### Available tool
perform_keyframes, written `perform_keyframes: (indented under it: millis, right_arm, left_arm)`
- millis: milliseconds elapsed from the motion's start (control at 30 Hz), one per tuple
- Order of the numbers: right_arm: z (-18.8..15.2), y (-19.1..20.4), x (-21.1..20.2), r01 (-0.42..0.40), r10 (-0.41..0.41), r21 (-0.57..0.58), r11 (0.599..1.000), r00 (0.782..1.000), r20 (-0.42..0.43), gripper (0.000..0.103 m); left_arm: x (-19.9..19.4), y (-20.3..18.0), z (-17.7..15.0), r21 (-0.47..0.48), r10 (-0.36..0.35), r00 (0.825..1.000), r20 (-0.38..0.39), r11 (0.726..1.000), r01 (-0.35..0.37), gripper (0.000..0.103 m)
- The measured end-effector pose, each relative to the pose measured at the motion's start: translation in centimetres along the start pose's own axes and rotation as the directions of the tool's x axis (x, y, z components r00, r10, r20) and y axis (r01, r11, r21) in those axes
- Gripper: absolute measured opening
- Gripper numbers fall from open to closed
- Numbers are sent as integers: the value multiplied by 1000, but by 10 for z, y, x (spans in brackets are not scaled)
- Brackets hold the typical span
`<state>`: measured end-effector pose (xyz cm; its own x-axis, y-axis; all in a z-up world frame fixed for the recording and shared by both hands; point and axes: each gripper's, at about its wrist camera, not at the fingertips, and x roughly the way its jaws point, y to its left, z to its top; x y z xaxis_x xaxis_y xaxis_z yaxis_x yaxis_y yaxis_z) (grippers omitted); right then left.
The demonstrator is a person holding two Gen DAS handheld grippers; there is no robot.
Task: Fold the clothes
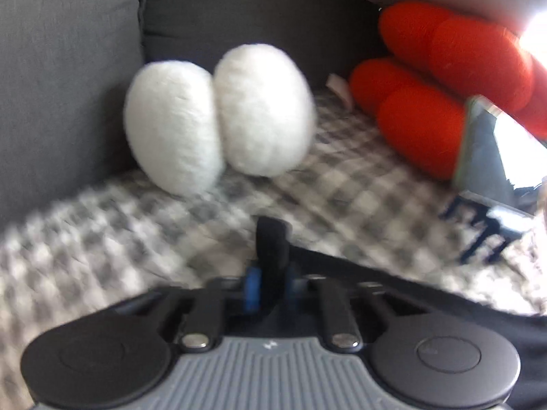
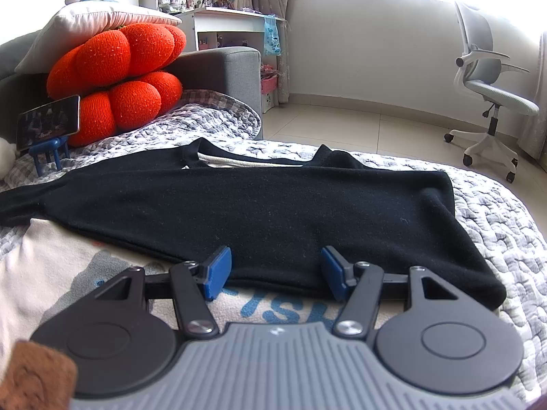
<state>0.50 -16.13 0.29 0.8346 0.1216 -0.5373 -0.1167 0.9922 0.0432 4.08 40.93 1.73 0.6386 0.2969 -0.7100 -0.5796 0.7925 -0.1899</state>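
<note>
Pinching what looks, through blur, like a black sleeve tip, the left gripper is closed on it. Carry it low across the black sweater spread on the quilt, while the right gripper, half open and empty, pins the near hem.

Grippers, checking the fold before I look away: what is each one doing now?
Left gripper: shut on black garment.
Right gripper: open, holding nothing.

So the black sweater is a soft knit, lying flat across the checked quilt and partly over a cream top with blue lettering. Its neckline faces away, showing a pale inner collar. One sleeve trails off to the left, and the right side is folded in.
</note>
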Motion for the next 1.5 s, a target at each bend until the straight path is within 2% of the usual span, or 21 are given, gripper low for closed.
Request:
perform_keyframes:
  millis: [100, 167, 233, 300, 467, 567, 700, 867, 900, 967, 1000, 1033, 1067, 1100, 1133, 1200, 1267, 1300, 1367, 1433, 1500]
  right_arm:
    - [0, 0, 0, 0, 0, 3, 1000, 1000, 1, 62]
    - [0, 0, 0, 0, 0, 3, 1000, 1000, 1, 62]
    - [0, 0, 0, 1, -1, 3, 1000, 1000, 2, 62]
    - [0, 1, 0, 7, -7, 2, 1000, 1000, 3, 62]
    - [-1, 1, -1, 11, -11, 9, 1000, 1000, 6, 62]
    - [-1, -2, -2, 0, 0, 25, 1000, 1000, 9, 62]
    - [-2, 0, -3, 10, -10, 23, 1000, 1000, 16, 62]
    - [-2, -10, -5, -32, 30, 78, 996, 999, 26, 62]
    - [-2, -14, -6, -46, 44, 96, 994, 999, 31, 62]
    - [-3, -23, -7, -85, 80, 148, 985, 996, 45, 62]
    - [-3, -28, -9, -108, 99, 179, 978, 994, 54, 62]
    - [-4, -34, -10, -130, 119, 209, 969, 991, 64, 62]
    - [-5, -39, -10, -153, 139, 244, 958, 987, 74, 61]
    - [-6, -45, -11, -177, 159, 279, 944, 984, 85, 61]
    - [-7, -50, -12, -196, 175, 307, 931, 980, 95, 61]
    - [-9, -58, -13, -230, 202, 353, 907, 973, 114, 61]
    - [-10, -62, -14, -252, 220, 376, 892, 967, 126, 61]
    - [-10, -63, -14, -261, 228, 385, 885, 965, 128, 61]
    - [-7, -66, -16, -268, 242, 395, 879, 963, 114, 61]
    - [-2, -67, -19, -262, 245, 396, 880, 965, 95, 62]
    - [9, -65, -23, -229, 215, 369, 901, 973, 78, 67]
  left_arm:
    - [-22, -8, 7, -33, -37, 998, 43, 999, 39, 8]
    - [-44, -18, 14, -52, -96, 992, 81, 994, 100, 8]
    - [-70, -34, 19, -52, -162, 980, 116, 984, 168, 8]
    - [-97, -57, 21, -55, -247, 959, 139, 965, 257, 8]
    - [-158, -144, 8, -25, -482, 861, 160, 870, 492, 8]
    - [-177, -206, -13, 12, -582, 803, 126, 810, 586, 8]
    - [-179, -283, -40, 4, -682, 730, 49, 731, 683, 8]
    - [-179, -355, -76, 15, -758, 651, -21, 651, 759, 8]
    - [-176, -364, -87, 19, -759, 649, -40, 649, 760, 8]
    - [-169, -377, -111, 29, -744, 663, -82, 664, 748, 9]
    - [-163, -382, -123, 24, -740, 664, -110, 666, 746, 9]
    - [-150, -384, -133, -6, -748, 646, -153, 654, 756, 9]
    - [-138, -384, -142, -46, -760, 620, -195, 639, 768, 13]
    - [-131, -383, -147, -73, -767, 604, -216, 630, 773, 21]
    - [-129, -379, -148, -81, -775, 594, -216, 621, 780, 25]
    - [-125, -373, -151, -99, -790, 574, -216, 602, 792, 43]
    - [-132, -363, -147, -84, -813, 553, -183, 573, 815, 56]
    - [-137, -356, -143, -63, -818, 551, -164, 566, 822, 64]
    - [-146, -341, -136, -14, -816, 558, -147, 566, 824, 67]
    - [-147, -324, -131, 28, -794, 590, -146, 593, 804, 67]
    - [-144, -307, -131, 55, -770, 622, -145, 621, 782, 67]
